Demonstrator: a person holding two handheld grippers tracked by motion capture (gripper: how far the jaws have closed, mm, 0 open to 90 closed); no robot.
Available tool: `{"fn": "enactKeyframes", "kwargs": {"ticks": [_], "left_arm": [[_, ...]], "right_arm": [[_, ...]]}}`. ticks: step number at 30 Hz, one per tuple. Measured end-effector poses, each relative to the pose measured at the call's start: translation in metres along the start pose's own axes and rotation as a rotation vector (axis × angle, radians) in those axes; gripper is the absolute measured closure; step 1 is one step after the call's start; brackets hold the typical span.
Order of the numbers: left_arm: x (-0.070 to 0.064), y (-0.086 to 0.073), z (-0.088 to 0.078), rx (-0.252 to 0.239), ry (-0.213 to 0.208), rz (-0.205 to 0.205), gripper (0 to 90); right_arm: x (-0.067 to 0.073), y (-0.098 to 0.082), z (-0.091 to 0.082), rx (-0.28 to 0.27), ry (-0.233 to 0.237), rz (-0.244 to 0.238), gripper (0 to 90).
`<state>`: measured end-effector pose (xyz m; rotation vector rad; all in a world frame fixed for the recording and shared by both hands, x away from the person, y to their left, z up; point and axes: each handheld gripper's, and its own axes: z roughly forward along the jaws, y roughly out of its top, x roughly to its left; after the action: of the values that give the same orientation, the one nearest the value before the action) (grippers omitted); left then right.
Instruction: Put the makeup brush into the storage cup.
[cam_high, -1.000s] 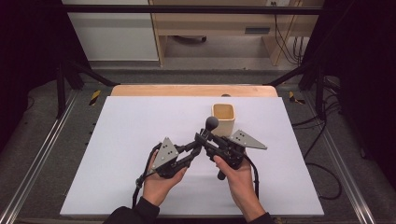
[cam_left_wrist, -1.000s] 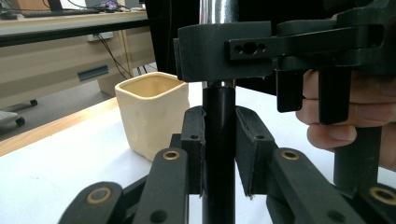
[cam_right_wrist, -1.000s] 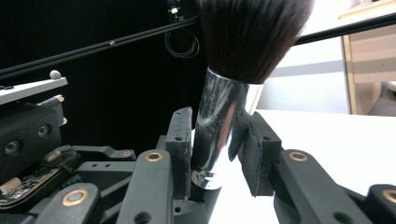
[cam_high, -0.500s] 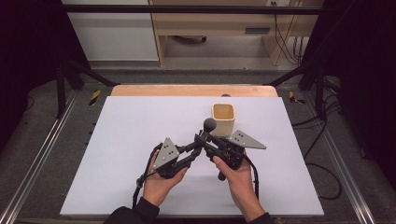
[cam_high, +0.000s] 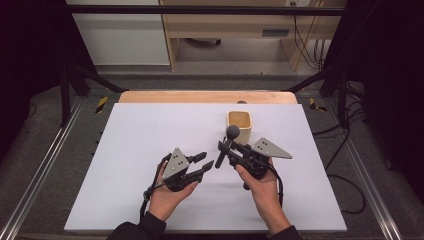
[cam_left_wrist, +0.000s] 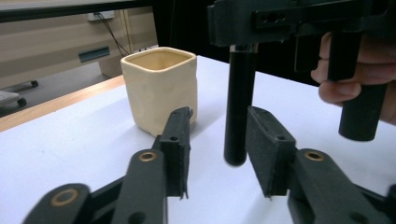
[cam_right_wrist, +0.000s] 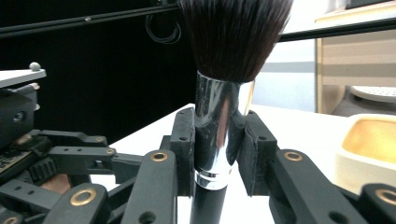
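Black left gripper (cam_high: 206, 163) w/ jaws just opened, spread either side of brush handle's lower end, pads not touching it. Makeup brush (cam_high: 226, 144) upright above white table (cam_high: 125, 130), pinched at its chrome ferrule by right gripper (cam_high: 223, 151). Cream cup (cam_high: 239, 125) just behind the brush.

Glossy metal-collared brush (cam_right_wrist: 219, 126), matt ceramic cup (cam_left_wrist: 159, 88)

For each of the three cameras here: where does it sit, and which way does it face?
High view: above the person's side, facing forward and down on the table; both hands and both tongs show.
Left gripper view: on the left tongs, facing the cup and brush handle; its black jaws show.
Right gripper view: on the right tongs, looking along the brush they clamp.
Shared: brush and cup.
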<state>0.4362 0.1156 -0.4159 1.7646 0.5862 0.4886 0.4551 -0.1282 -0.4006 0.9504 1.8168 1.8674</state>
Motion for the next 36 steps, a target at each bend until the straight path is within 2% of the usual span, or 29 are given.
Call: {"fn": "enactKeyframes", "kwargs": {"ticks": [2, 6, 8, 15, 18, 25, 36], "left_arm": [[0.002, -0.002, -0.001, 0.007, 0.009, -0.001, 54.4], [0.004, -0.006, -0.002, 0.021, 0.015, -0.011, 48.8], [0.007, -0.008, -0.002, 0.034, 0.019, -0.023, 41.7], [0.012, -0.014, -0.004, 0.053, 0.046, -0.042, 29.2], [0.014, -0.016, -0.005, 0.071, 0.055, -0.041, 25.6], [0.020, -0.022, -0.011, 0.064, 0.071, -0.054, 21.2], [0.037, -0.034, -0.032, 0.036, 0.079, -0.021, 15.4]], "right_arm": [[-0.004, 0.000, -0.002, 0.000, -0.014, -0.018, 70.0], [-0.007, 0.000, -0.003, 0.011, -0.024, -0.026, 70.0], [-0.009, 0.000, -0.004, 0.019, -0.032, -0.028, 70.0], [-0.013, 0.000, -0.008, 0.026, -0.049, -0.046, 70.0], [-0.015, 0.000, -0.010, 0.026, -0.053, -0.047, 70.0], [-0.021, 0.002, -0.016, 0.028, -0.068, -0.058, 70.0], [-0.032, 0.007, -0.023, 0.055, -0.113, -0.095, 70.0]]}}
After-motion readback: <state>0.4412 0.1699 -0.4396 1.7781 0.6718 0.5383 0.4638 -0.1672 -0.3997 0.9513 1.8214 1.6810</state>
